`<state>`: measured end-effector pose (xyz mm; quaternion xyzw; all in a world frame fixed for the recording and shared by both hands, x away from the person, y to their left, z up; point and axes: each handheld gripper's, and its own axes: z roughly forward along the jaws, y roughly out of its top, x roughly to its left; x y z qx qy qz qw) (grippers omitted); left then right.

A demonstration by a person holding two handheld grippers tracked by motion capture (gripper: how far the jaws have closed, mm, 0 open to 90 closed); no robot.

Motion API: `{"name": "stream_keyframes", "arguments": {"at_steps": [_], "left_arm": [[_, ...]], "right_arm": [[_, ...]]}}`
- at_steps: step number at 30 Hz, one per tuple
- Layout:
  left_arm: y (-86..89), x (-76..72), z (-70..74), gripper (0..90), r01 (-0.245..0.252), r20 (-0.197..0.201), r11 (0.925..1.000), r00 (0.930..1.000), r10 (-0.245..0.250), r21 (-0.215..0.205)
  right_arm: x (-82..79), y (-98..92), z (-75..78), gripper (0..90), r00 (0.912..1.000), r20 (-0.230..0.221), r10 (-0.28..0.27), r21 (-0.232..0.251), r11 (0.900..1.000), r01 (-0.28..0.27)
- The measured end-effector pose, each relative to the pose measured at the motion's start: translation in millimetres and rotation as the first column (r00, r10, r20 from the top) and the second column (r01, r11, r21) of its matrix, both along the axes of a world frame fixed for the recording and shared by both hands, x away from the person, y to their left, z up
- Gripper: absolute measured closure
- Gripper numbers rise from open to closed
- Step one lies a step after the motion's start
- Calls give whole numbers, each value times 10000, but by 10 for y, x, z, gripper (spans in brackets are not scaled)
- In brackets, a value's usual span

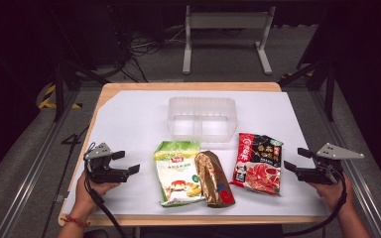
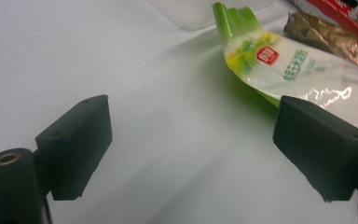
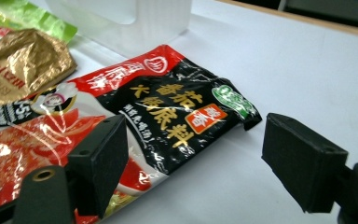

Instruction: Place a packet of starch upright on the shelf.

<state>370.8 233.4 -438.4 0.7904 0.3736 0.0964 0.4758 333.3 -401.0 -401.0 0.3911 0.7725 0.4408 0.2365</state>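
Nothing packed yet — clear plastic bin (image 1: 201, 118) empty mid-counter. Green-white snack bag (image 1: 177, 172), crinkled gold pouch (image 1: 214, 178), red-black seasoning packet (image 1: 258, 162) lying before it. Left claw (image 1: 127, 161), right claw (image 1: 293, 159) — both wide open, holding nothing.

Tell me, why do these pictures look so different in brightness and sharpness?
High view: dim surroundings, lit white table, soft overall. Left gripper view: glare on the green packet, whose shadow falls on the table; near tool blurred. Right gripper view: shiny reflections on the red packet.
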Motion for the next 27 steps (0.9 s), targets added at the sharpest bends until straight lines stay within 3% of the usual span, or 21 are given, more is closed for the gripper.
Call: {"name": "stream_keyframes", "arguments": {"at_steps": [2, 3, 5, 6, 7, 8, 10, 12, 17, 19, 21, 23, 26, 27], "left_arm": [[-12, 2, 4, 151, 184, -58, 9998, 9998, -185, -117], [-52, -20, 20, 144, 215, 115, 9997, 9997, -216, 126], [-74, -51, 31, 144, 214, 226, 9997, 9995, -217, 143], [-90, -69, 38, 60, -387, 349, 9987, 9987, 376, 330], [-90, -75, 48, 5, -481, 309, 9984, 9984, 472, 286], [-83, -82, 53, 74, -383, 346, 9992, 9987, 378, 133], [-86, -108, 75, 78, -248, 577, 9995, 9980, 238, 178], [-90, -106, 79, 77, -124, 554, 9998, 9984, 116, 146], [-200, -114, 60, 91, 280, 365, 9982, 9989, -299, 531], [-214, -105, 55, 76, 334, 256, 9982, 9991, -347, 501], [-257, -58, 49, 86, 638, -174, 9976, 9978, -633, 283], [-282, -40, 50, 86, 773, -240, 9968, 9968, -768, 222], [-431, 39, 44, 85, 1339, -806, 9910, 9878, -1336, -10], [-431, 39, 44, 84, 1339, -806, 9910, 9878, -1336, -10]], "right_arm": [[-55, 45, 9, 230, 9993, 344, 173, -153, 9997, -167], [-80, 59, 14, 231, 9985, 468, 270, -57, 9996, -268], [-117, 89, 28, 232, 9969, 685, 376, -156, 9992, -366], [-135, 106, 35, 231, 9966, 727, 379, -229, 9991, -363], [-147, 112, 38, 228, 9964, 745, 405, -213, 9990, -390], [-155, 114, 36, 231, 9963, 751, 419, -167, 9990, -407], [-160, 120, 21, 233, 9968, 688, 416, -211, 9990, -402], [-158, 127, 5, 234, 9971, 598, 464, -239, 9987, -450], [-170, 182, -36, 238, 9969, 468, 632, -433, 9972, -612], [-167, 193, -45, 238, 9967, 414, 698, -450, 9967, -679], [-159, 221, -70, 235, 9964, 288, 801, -493, 9957, -786], [-156, 229, -77, 236, 9963, 255, 817, -516, 9954, -803], [-139, 265, -101, 235, 9958, 144, 903, -596, 9942, -893], [-139, 265, -101, 235, 9958, 144, 903, -596, 9942, -893]]}}
